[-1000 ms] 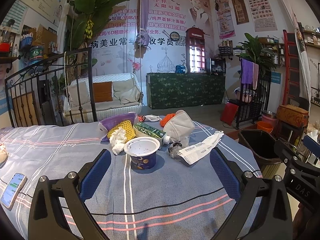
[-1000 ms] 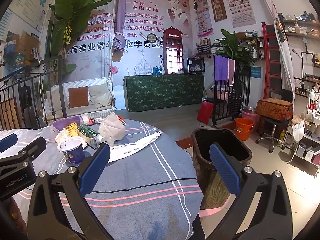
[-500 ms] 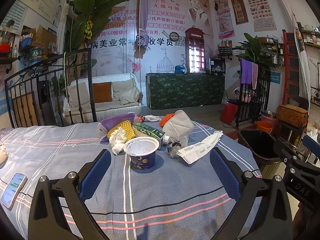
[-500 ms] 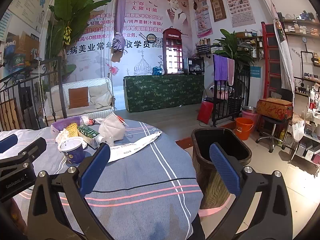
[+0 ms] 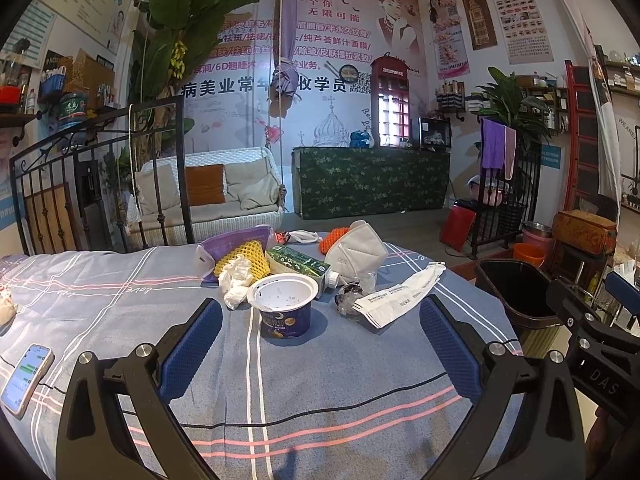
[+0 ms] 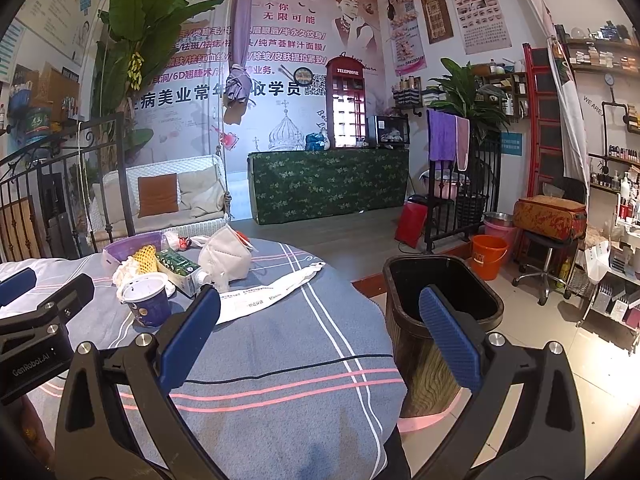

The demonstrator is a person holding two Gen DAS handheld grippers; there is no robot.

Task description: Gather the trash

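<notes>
Trash lies in a heap on the blue striped tablecloth (image 5: 320, 392): a dark-blue yogurt cup (image 5: 285, 309), a white face mask (image 5: 356, 250), a green carton (image 5: 298, 264), yellow foam netting (image 5: 242, 258), crumpled tissue (image 5: 236, 280) and a long white paper wrapper (image 5: 400, 296). My left gripper (image 5: 320, 344) hovers open just short of the cup, holding nothing. A dark trash bin (image 6: 440, 320) stands on the floor at the table's right edge. My right gripper (image 6: 320, 332) is open and empty, straddling the table edge and the bin. The cup (image 6: 146, 300) and mask (image 6: 226, 254) also show in the right wrist view.
A phone (image 5: 26, 372) lies near the table's left edge, with a black cable (image 5: 320, 416) running across the cloth. A purple tray (image 5: 236, 242) sits behind the trash. An orange bucket (image 6: 488, 254), a stool (image 6: 548, 248) and shelves stand on the floor to the right.
</notes>
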